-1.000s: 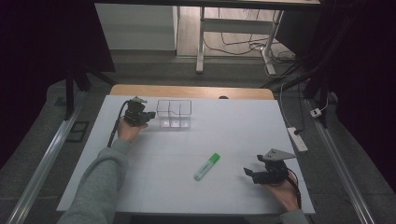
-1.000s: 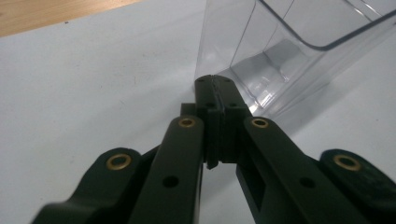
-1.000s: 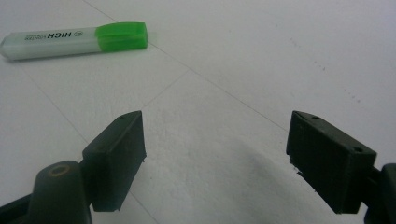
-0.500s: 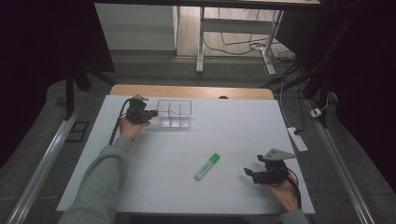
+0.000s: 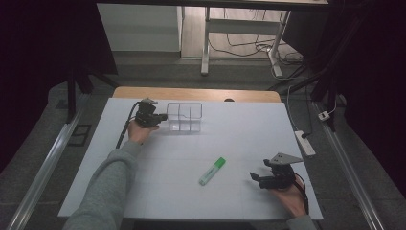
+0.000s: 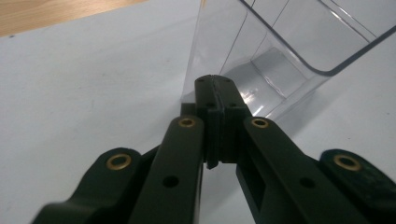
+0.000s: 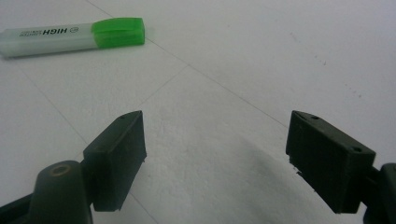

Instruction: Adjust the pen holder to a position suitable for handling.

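Note:
A clear plastic compartment box (image 5: pixel 184 117) stands at the back of the white table sheet (image 5: pixel 249 129). My left gripper (image 5: pixel 163 117) is just left of it, shut with nothing between its jaws. In the left gripper view the closed tips (image 6: pixel 215 86) sit right at the lower corner of the clear box (image 6: pixel 285 51); whether they touch it I cannot tell. A highlighter with a green cap (image 5: pixel 212 171) lies near the middle front. My right gripper (image 5: pixel 254 177) rests to its right, open and empty. In the right gripper view (image 7: pixel 215 121) the highlighter (image 7: pixel 70 37) lies ahead at upper left.
A wooden table edge (image 5: pixel 196 93) shows behind the white sheet. A power strip (image 5: pixel 305 143) lies on the floor at the right, and a metal rail (image 5: pixel 45 167) runs along the left. Bare sheet stretches between the box and the highlighter.

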Action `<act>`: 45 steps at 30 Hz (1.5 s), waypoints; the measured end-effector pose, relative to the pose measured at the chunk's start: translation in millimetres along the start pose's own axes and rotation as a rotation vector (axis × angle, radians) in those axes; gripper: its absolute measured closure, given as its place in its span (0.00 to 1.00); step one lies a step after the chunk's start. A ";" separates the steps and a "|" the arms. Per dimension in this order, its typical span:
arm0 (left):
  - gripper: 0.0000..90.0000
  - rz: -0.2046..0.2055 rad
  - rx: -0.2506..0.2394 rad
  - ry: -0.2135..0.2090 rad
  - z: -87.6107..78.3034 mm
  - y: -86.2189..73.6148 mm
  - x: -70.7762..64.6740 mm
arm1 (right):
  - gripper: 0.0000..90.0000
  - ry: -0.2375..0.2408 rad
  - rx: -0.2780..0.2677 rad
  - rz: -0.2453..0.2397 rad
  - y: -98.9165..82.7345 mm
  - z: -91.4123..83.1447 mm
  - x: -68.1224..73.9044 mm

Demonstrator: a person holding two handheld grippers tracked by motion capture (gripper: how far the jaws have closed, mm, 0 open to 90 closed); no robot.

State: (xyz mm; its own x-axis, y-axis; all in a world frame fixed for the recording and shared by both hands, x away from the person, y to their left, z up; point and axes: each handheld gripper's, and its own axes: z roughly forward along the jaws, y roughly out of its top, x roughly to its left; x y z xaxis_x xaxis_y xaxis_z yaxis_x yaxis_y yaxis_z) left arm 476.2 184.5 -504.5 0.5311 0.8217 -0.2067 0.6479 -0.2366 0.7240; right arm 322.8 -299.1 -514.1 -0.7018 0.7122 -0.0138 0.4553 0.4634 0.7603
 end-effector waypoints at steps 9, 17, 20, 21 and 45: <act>0.99 0.028 0.006 -0.025 10.3 7.8 -17.1 | 0.21 -0.005 0.005 -0.002 -0.1 0.2 0.5; 0.99 0.041 0.006 -0.033 18.9 13.2 -27.7 | 0.21 0.004 0.005 -0.001 -0.5 1.0 0.1; 0.99 0.043 0.008 -0.036 21.7 15.3 -30.8 | 0.21 0.005 0.007 -0.001 -0.6 1.1 0.1; 0.99 0.046 0.009 -0.039 23.0 16.3 -32.7 | 0.21 0.006 0.007 0.000 -0.6 1.2 0.1; 0.99 0.094 -0.027 -0.027 -9.7 11.0 -40.8 | 0.21 0.003 0.009 0.001 -1.1 0.3 0.1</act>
State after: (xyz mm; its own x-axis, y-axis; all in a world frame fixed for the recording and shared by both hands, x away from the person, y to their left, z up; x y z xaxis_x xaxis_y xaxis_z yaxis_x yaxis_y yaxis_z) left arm 456.4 153.3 -481.7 0.6034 0.7823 -0.1545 0.5802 -0.2978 0.7581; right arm 322.4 -299.4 -515.2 -0.7027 0.7114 -0.0108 0.4615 0.4672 0.7542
